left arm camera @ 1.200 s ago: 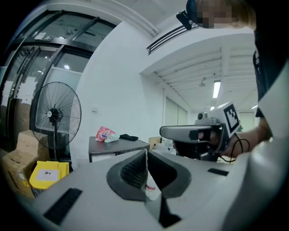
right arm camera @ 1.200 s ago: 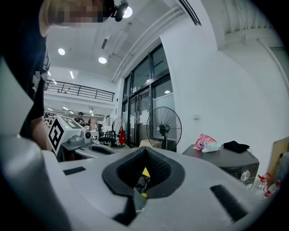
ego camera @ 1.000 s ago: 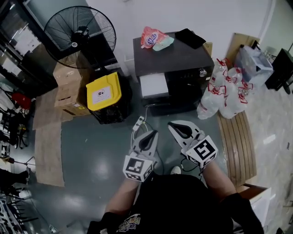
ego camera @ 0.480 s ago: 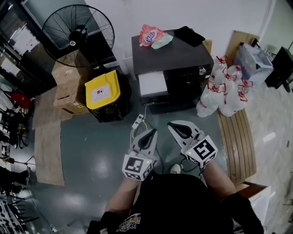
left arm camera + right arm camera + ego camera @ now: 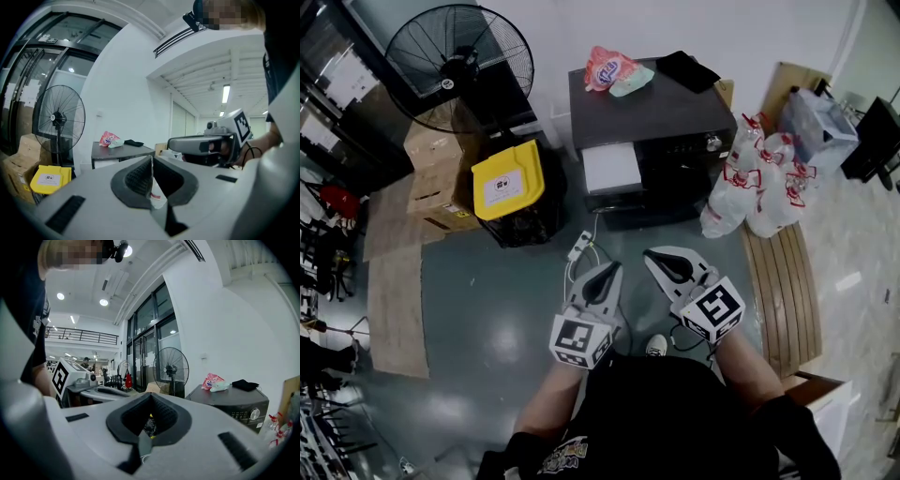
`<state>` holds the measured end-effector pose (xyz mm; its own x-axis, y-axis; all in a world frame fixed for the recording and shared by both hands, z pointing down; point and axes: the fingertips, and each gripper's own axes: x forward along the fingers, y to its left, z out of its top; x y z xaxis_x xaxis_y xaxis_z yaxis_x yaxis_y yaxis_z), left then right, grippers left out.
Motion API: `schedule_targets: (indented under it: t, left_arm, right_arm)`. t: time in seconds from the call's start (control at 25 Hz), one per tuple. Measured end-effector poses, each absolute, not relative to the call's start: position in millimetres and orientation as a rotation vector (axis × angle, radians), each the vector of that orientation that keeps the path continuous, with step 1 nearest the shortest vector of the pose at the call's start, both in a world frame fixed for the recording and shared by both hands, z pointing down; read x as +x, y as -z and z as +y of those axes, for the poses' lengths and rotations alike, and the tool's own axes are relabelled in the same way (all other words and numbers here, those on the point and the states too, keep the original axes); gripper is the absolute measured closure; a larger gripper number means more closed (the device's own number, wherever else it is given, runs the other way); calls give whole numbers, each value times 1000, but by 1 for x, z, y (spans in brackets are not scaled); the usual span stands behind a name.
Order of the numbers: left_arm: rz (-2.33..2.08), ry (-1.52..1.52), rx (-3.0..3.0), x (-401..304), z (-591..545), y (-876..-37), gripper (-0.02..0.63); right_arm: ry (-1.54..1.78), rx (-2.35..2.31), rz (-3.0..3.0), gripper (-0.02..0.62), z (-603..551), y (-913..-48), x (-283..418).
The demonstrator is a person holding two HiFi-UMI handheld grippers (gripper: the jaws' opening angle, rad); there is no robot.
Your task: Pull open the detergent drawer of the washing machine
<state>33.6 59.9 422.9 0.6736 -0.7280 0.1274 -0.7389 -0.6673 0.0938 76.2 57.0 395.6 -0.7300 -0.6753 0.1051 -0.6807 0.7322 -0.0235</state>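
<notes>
A: Left gripper (image 5: 606, 274)?
B: You hold it near, jaws together, nothing between them.
A: Washing machine (image 5: 652, 122)?
B: Far centre. Its white detergent drawer (image 5: 612, 169) sits front left, well apart from both grippers.
A: Right gripper (image 5: 658, 259)?
B: Just beside your left one, jaws closed, empty.

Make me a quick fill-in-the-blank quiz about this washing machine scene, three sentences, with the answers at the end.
1. The left gripper and the right gripper both have their jaws ___, holding nothing.
2. The bin beside the washing machine has a ___ lid.
3. The pink bag lies on ___ of the washing machine.
Answers: shut; yellow; top.
</notes>
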Motion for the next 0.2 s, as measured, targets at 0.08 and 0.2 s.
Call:
schedule_targets:
  t: [0.08,0.2]
  left_arm:
    - [-1211,-117,2749,33,61,-422,592]
    - [-1212,-115,2752,31,62,-422,592]
  right_arm:
    - [-90,1113,-2840,592,58,-395,75]
    - [-89,1111,-2841,592,59,-394,72]
